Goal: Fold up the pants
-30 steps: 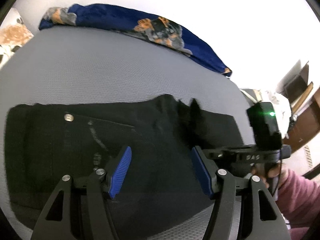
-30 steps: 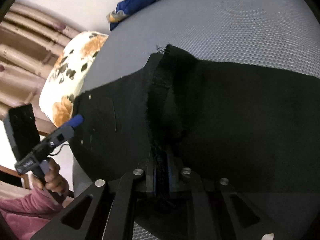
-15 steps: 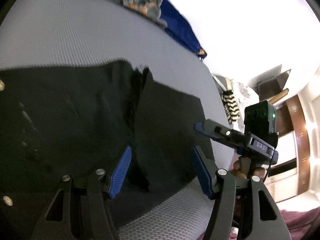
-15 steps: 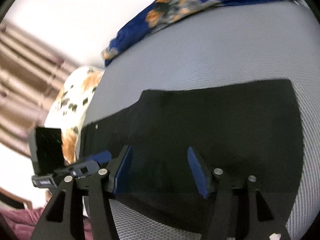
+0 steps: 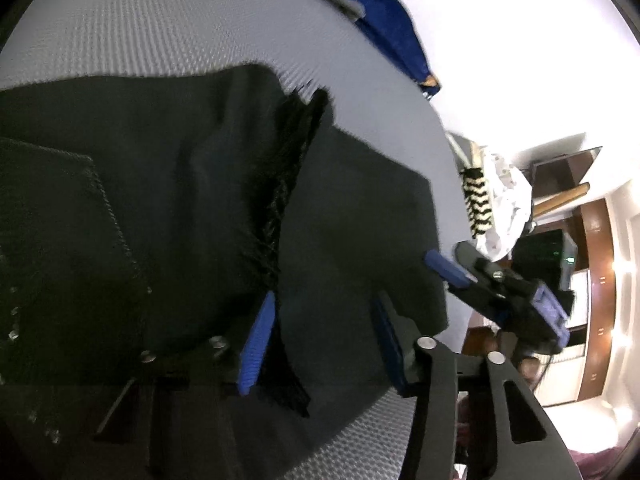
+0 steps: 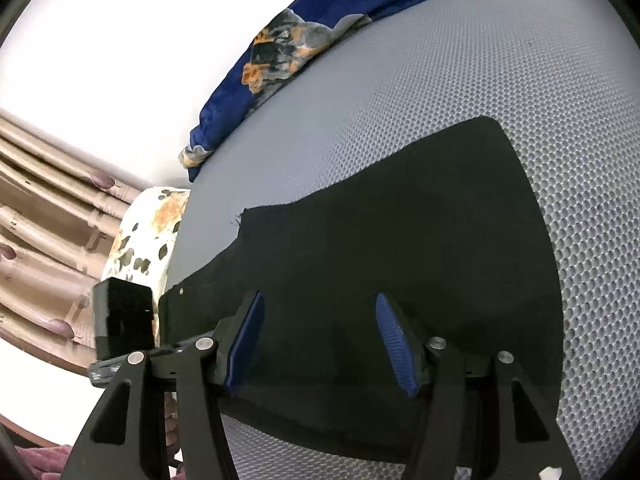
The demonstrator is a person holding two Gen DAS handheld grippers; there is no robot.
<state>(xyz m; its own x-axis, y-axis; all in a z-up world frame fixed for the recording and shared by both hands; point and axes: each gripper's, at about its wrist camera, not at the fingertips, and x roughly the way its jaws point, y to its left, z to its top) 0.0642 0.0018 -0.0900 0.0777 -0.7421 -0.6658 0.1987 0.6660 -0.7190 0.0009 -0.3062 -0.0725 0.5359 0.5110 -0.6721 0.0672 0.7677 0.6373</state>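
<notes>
Black pants lie flat on the grey mesh bed, folded over, with a frayed hem edge running across the top layer. My left gripper is open just above the pants near their front edge, over that frayed edge. My right gripper is open and empty above the near edge of the pants. The right gripper also shows in the left wrist view at the pants' right end. The left gripper's body shows at the left of the right wrist view.
A blue patterned blanket lies along the far edge of the bed by the white wall. A spotted pillow and curtains are at the left. Off the right end are a striped cloth and wooden furniture.
My right gripper let go of the pants fabric, opened and drew back. The folded layer now lies flat. My left gripper swung to the right along the pants, still open.
</notes>
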